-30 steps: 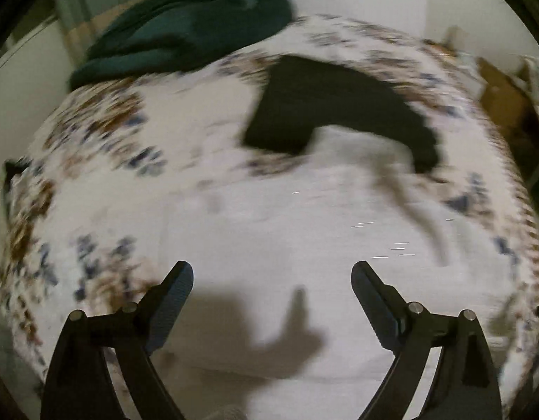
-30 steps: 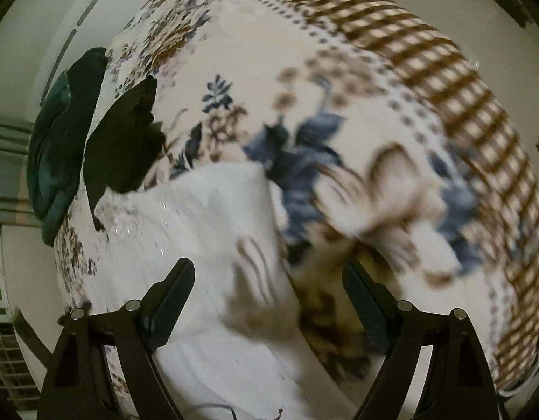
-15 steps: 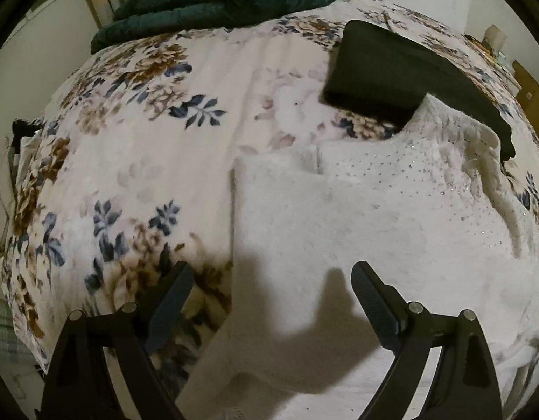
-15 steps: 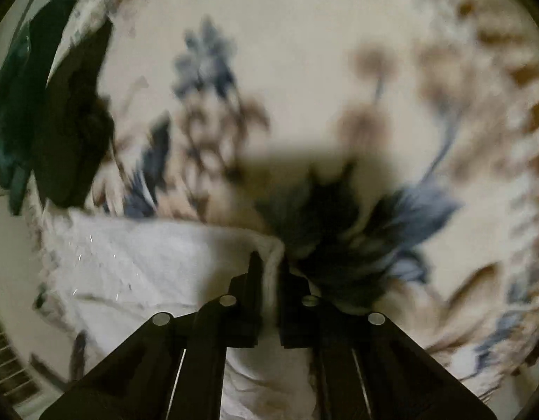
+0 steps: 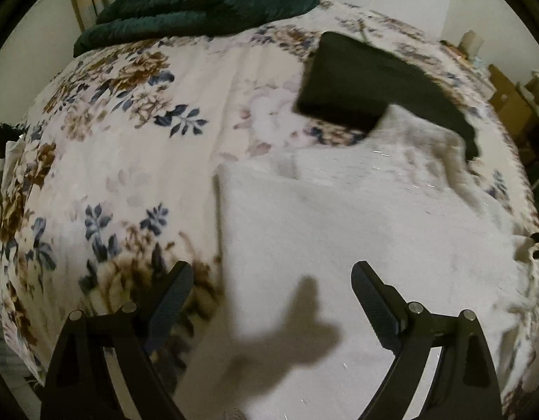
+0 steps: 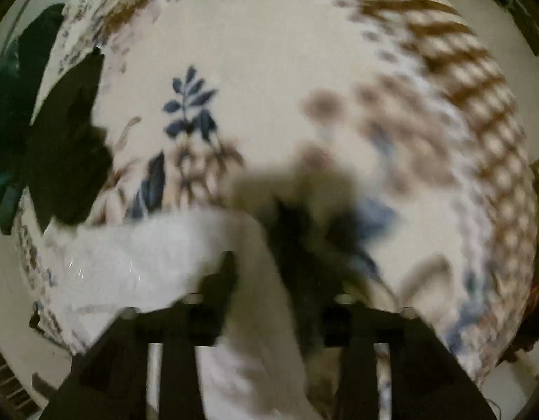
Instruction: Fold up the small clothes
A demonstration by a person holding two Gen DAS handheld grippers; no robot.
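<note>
A white fuzzy garment (image 5: 339,245) lies flat on the floral bedspread (image 5: 112,140). My left gripper (image 5: 271,273) hangs open over the garment's near left edge, with nothing between its fingers. In the blurred right wrist view a raised fold of the white garment (image 6: 136,262) runs up between the jaws of my right gripper (image 6: 280,280). Those jaws are opening and stand apart, and the pads do not look pressed on the cloth. A folded black garment (image 5: 357,80) lies beyond the white one, touching its far edge.
A dark green blanket (image 5: 206,3) is heaped at the far end of the bed and appears at the left edge as the green blanket (image 6: 10,105). The black garment (image 6: 66,147) sits beside it. Boxes (image 5: 504,94) stand off the bed's right side.
The right gripper went from wide to shut on the white garment's corner, and its jaws now stand apart again. The left gripper stayed open and moved a little over the garment's left edge.
</note>
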